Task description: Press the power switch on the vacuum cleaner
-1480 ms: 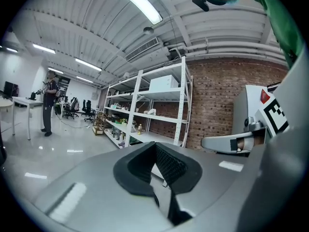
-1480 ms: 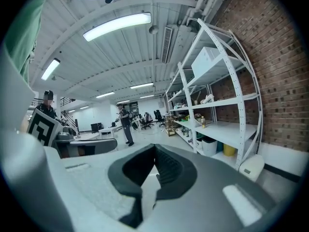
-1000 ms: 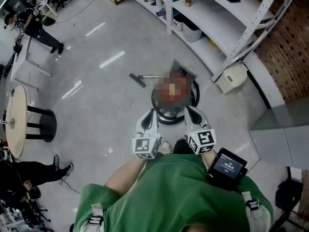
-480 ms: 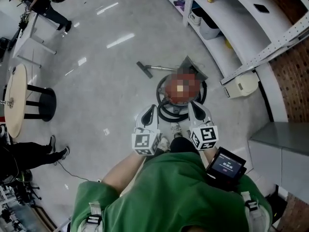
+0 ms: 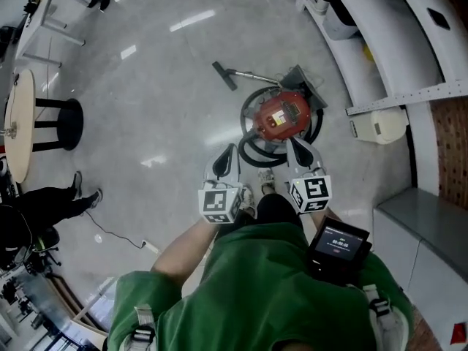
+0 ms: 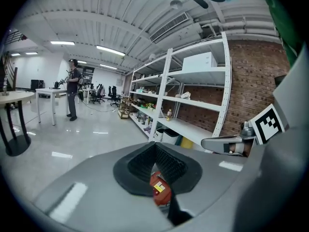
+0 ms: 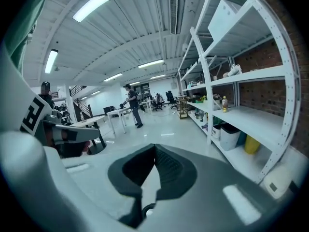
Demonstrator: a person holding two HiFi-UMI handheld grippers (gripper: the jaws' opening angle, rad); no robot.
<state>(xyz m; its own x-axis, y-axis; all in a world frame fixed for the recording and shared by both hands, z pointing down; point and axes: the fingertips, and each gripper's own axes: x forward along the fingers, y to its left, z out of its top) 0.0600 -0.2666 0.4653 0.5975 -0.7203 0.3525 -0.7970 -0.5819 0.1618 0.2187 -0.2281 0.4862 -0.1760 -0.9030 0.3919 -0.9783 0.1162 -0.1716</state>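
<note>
Left gripper (image 5: 224, 161) and right gripper (image 5: 300, 154) were seen pressed together, empty. Vacuum (image 5: 285, 117) was judged heavy, rigid; switch to be pushed, not gripped.

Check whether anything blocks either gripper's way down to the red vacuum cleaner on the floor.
Nothing visible does. The left gripper and right gripper, both shut, hang above and short of the vacuum cleaner with air between. Its black hose loops round the near side, not over the top.

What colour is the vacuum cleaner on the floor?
The vacuum cleaner is red on top, ringed by a black hose. Head view shows it best.
</note>
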